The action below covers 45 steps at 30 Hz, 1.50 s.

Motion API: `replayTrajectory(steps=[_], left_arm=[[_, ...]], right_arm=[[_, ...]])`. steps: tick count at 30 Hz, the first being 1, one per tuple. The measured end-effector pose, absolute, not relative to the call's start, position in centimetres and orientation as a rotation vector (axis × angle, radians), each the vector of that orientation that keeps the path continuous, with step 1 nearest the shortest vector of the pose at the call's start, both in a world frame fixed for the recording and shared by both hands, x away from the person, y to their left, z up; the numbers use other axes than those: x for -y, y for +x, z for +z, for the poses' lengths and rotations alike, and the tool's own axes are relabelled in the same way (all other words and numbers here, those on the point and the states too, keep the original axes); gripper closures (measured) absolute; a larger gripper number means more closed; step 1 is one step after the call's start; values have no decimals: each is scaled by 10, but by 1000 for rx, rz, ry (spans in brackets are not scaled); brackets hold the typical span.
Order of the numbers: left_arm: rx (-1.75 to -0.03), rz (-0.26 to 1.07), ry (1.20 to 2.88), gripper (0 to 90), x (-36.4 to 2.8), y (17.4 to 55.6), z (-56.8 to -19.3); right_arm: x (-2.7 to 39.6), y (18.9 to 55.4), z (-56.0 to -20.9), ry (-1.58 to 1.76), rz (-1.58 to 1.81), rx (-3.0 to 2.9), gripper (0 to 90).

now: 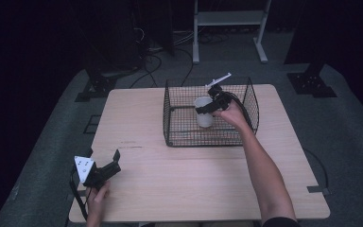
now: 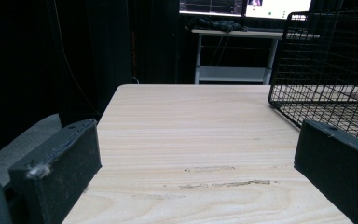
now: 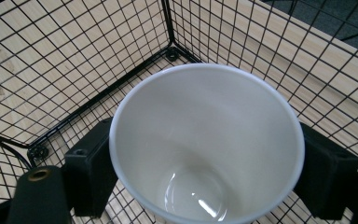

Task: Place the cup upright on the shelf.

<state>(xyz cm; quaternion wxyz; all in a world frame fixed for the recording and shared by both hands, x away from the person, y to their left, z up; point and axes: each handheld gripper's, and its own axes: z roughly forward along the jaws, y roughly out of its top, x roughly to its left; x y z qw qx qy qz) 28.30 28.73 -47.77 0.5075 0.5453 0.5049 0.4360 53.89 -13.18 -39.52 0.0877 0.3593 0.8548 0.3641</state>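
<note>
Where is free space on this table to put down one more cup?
The bare wood between the wire basket and the left gripper is free, as is the near right part of the table. The basket is crowded: the right gripper holds a white cup there.

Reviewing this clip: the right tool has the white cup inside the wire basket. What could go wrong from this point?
1. The right tool clamps the white cup just below its rim; a thin wall may flex and slip on release.
2. The cup hangs upright near the wire basket walls, so a drifting hand could knock the cup or tool against the mesh.
3. The basket floor is wire grid; set down unevenly, the cup might tip.
</note>
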Motion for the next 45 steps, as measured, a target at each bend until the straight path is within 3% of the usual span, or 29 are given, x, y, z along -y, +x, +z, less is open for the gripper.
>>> replayTrajectory(steps=[24,45], left_arm=[[-1221,1051,1314,0,-287,283,-478],[-1220,1055,1316,0,-287,283,-478]], right_arm=[[133,532,-392,1081,1128,-2538,143],[150,508,-353,1058,1353,-2425,128]])
